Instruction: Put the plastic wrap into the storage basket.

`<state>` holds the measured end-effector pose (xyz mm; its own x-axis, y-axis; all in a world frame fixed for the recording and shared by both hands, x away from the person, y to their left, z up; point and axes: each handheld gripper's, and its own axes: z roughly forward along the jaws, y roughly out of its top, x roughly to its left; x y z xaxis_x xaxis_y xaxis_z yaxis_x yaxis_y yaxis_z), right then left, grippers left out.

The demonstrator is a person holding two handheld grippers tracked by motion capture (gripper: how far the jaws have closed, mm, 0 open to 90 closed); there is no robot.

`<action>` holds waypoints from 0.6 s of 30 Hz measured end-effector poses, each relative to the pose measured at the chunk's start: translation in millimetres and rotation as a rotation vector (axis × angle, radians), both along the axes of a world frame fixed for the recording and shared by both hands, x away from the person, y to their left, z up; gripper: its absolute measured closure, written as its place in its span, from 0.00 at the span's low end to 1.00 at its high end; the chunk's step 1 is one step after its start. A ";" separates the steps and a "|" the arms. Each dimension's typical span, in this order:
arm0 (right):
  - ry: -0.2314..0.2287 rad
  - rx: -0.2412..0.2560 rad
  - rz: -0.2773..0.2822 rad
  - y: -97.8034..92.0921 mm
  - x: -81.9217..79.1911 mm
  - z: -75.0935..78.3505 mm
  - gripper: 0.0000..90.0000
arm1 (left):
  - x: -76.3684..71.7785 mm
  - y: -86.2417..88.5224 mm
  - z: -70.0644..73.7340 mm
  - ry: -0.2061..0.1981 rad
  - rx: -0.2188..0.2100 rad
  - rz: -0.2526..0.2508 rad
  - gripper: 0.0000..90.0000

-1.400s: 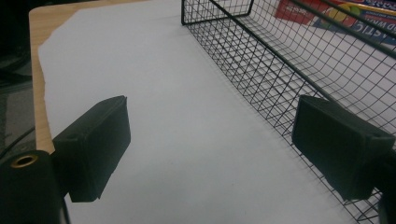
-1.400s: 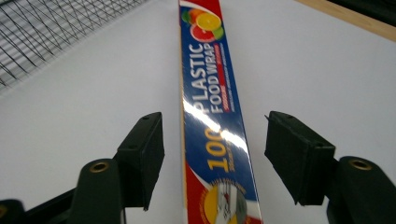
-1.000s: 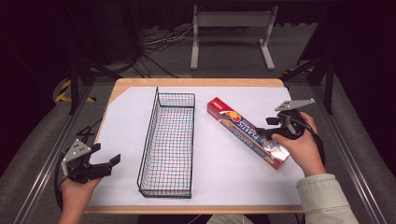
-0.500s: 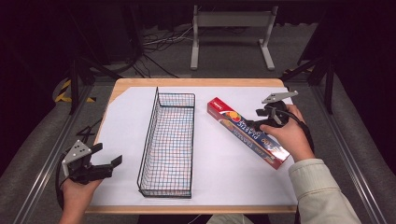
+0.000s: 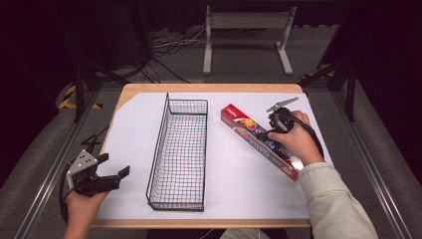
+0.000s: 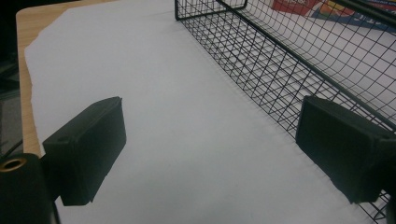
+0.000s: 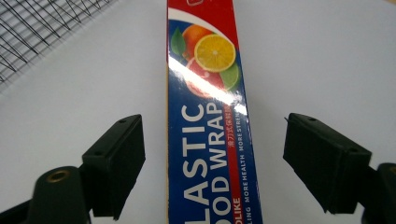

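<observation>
1. The right gripper (image 7: pixel 212 158) is spread wide, its two black jaws standing either side of the plastic wrap box (image 7: pixel 210 121) with white paper showing in the gaps, so neither jaw touches the carton in the right gripper view.
2. In that view the box runs from 6 o'clock up to 12 o'clock between the jaws, its printed top face up: citrus fruit toward 12, white lettering toward 6.
3. In the high view the right gripper (image 5: pixel 271 127) sits over the middle of the box (image 5: pixel 251 135), with the person's right hand (image 5: pixel 293 142) around it and a pale sleeve leading off to 5 o'clock.
4. The box lies flat on the white paper sheet (image 5: pixel 234 174), slanted from 10 o'clock to 4 o'clock, red end toward the table's far edge, at about 3 o'clock from the table's centre.
5. The wire basket (image 5: pixel 179 154) stands at the centre, long side running 12 to 6, near the box but apart from it.
6. The left gripper (image 5: pixel 112 172) is also spread, gripping nothing, at 8 o'clock near the table's front left corner.
7. In the left gripper view its jaws (image 6: pixel 210 154) hang over bare paper, the basket's mesh wall (image 6: pixel 280 70) just beside the jaw at 3 o'clock.
8. The wooden table (image 5: pixel 209 88) edge shows around the paper.
</observation>
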<state>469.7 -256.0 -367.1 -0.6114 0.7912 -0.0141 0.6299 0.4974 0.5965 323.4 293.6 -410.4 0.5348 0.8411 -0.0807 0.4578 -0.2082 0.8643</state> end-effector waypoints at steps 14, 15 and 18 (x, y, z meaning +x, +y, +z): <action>0.060 -0.079 0.026 9.7 8.4 -27.5 0.23 | 7.3 7.2 -14.4 0.027 0.002 0.031 0.11; 0.068 -0.087 0.028 10.0 9.2 -29.1 0.23 | 8.0 8.1 -16.2 0.030 0.004 0.036 0.10; 0.084 -0.108 0.034 11.3 11.7 -33.2 0.23 | 9.8 10.7 -21.7 0.029 0.001 0.042 0.10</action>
<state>481.4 -244.7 -400.3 -0.6406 0.7665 -0.0455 0.6571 0.5778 0.4841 333.2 304.2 -432.1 0.4961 0.8630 -0.0951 0.4910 -0.1886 0.8505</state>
